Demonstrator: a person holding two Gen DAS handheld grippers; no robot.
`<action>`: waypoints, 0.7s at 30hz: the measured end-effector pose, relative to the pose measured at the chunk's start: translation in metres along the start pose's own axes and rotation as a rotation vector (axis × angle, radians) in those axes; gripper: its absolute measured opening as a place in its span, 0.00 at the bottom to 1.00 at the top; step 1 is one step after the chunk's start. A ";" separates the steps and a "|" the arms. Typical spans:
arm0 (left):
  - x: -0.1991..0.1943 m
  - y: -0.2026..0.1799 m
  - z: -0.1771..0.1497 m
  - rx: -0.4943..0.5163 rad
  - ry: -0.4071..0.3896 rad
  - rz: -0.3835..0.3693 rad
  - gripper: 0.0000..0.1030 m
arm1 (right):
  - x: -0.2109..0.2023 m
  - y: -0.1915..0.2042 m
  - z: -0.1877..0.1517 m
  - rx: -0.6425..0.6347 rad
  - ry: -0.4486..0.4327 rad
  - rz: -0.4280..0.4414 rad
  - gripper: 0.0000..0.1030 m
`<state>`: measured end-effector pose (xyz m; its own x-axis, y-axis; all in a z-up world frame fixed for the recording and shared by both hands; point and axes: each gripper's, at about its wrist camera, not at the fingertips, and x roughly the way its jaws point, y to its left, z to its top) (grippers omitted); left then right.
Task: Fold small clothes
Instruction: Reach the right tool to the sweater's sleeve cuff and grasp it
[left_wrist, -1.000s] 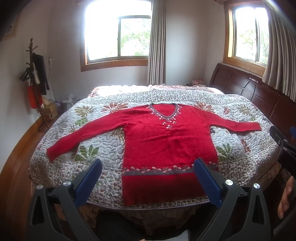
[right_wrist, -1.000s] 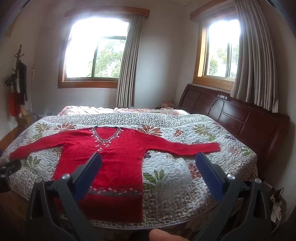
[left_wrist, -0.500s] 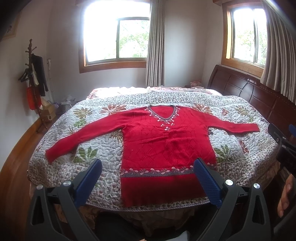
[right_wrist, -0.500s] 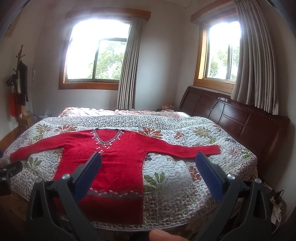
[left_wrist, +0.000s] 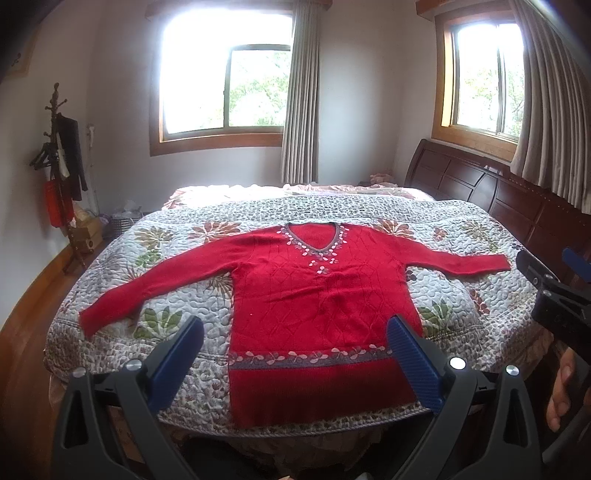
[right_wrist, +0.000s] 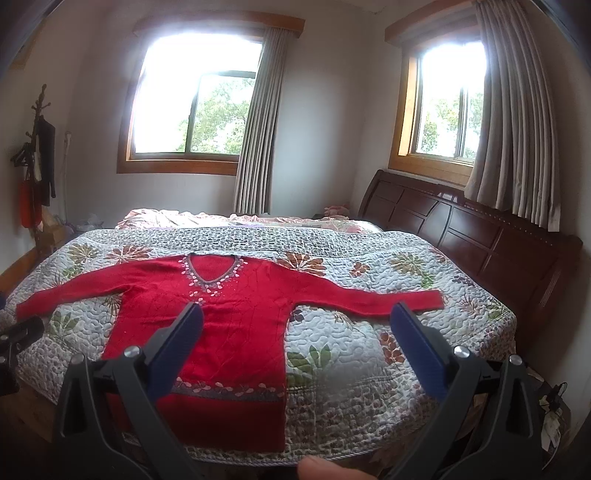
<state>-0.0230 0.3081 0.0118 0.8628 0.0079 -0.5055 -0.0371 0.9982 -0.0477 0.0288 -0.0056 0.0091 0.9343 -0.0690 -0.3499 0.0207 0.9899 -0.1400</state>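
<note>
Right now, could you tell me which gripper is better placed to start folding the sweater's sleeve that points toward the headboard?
Right. The right gripper, open and empty, faces that sleeve of the red sweater; the left gripper is centred on its hem.

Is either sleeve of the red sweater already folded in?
No, both sleeves of the red sweater lie stretched out flat on the quilt.

Daylight pours through two wood-framed windows (left_wrist: 225, 88) (right_wrist: 448, 110) with grey curtains (left_wrist: 300, 92) on white walls. A bed under a floral quilt (left_wrist: 454, 295) fills the room, its dark wooden headboard (right_wrist: 480, 236) at the right. A coat stand (left_wrist: 61, 166) rises from the wooden floor (left_wrist: 26, 314) on the left.
</note>
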 end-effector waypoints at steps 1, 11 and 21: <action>0.003 -0.001 0.001 -0.001 -0.005 -0.002 0.96 | 0.004 0.000 -0.001 -0.002 0.006 0.000 0.98; 0.065 -0.014 0.004 -0.001 0.061 -0.053 0.96 | 0.064 -0.011 -0.007 -0.007 0.104 -0.002 0.98; 0.128 -0.040 0.002 0.094 0.049 -0.147 0.96 | 0.149 -0.042 -0.029 0.032 0.262 0.147 0.98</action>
<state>0.0902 0.2694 -0.0489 0.8298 -0.1395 -0.5404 0.1370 0.9895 -0.0450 0.1566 -0.0612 -0.0642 0.8043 0.0502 -0.5921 -0.0930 0.9948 -0.0420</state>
